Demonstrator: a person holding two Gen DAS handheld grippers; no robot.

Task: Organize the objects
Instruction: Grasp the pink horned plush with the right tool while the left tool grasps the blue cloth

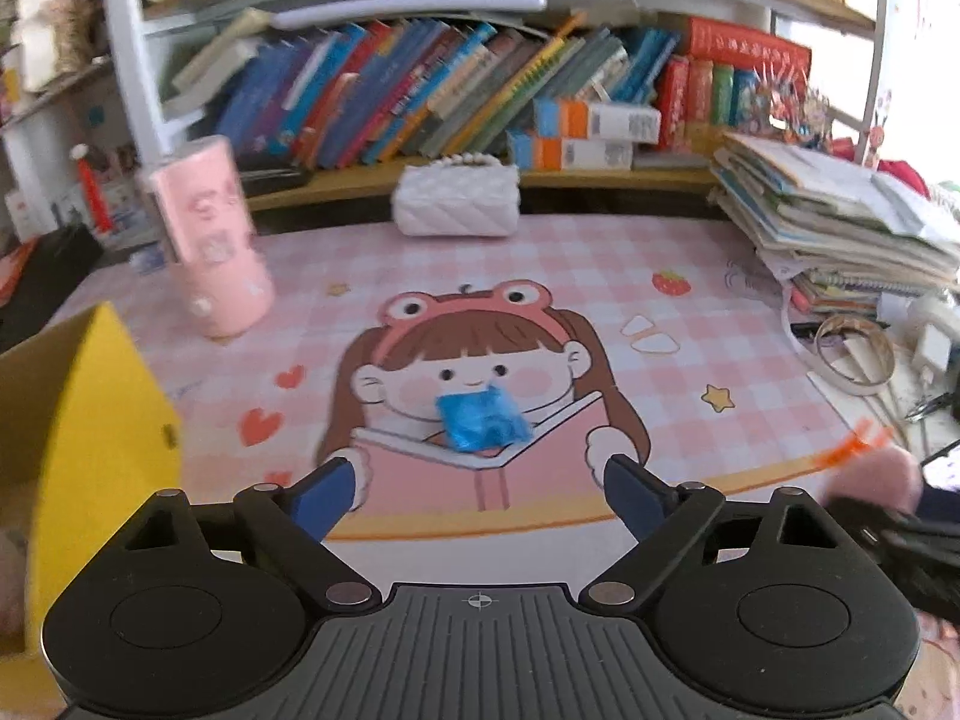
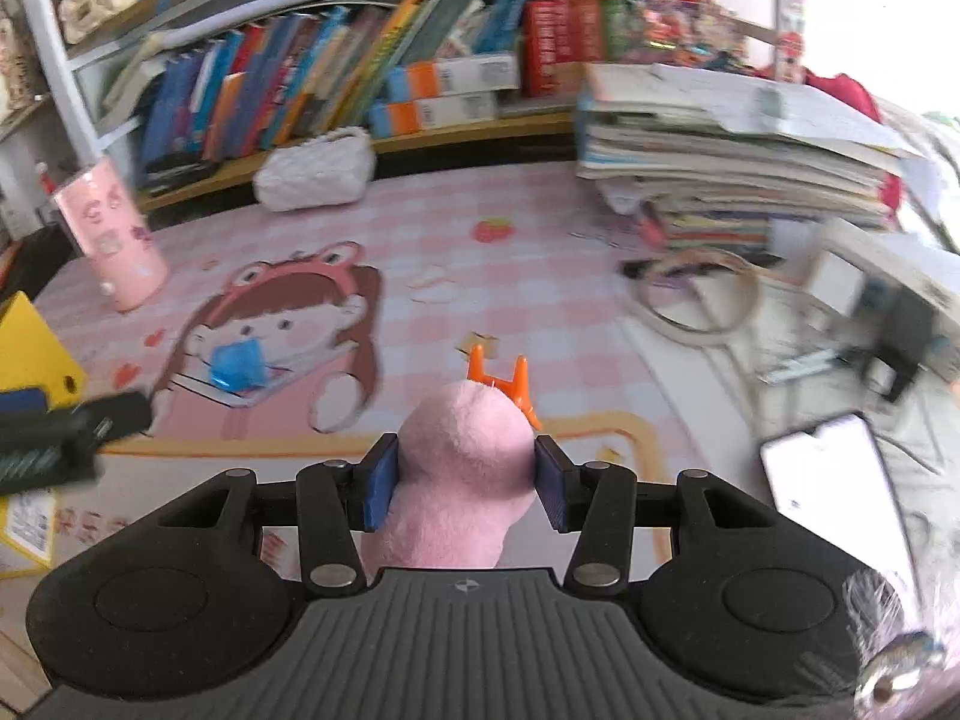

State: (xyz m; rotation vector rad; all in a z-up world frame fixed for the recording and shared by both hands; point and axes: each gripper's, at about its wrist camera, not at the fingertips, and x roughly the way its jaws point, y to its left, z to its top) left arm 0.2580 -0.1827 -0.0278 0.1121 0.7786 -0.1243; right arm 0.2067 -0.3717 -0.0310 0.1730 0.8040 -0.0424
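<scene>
Bright daylight, perhaps from the right; fisheye-bent edges, motion blur throughout.

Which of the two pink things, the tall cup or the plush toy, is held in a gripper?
The pink plush toy with orange feet: the right gripper squeezes it from both sides. The pink cup stands free on the mat, far left.

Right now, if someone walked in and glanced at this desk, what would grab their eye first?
Probably the pink plush toy with orange feet, clamped in the right hand-held gripper over the mat's near edge. Next, the crinkly blue packet lying on the cartoon girl printed on the pink checked desk mat, just ahead of the open left hand-held gripper. A tall pink tumbler stands at the mat's far left.
</scene>
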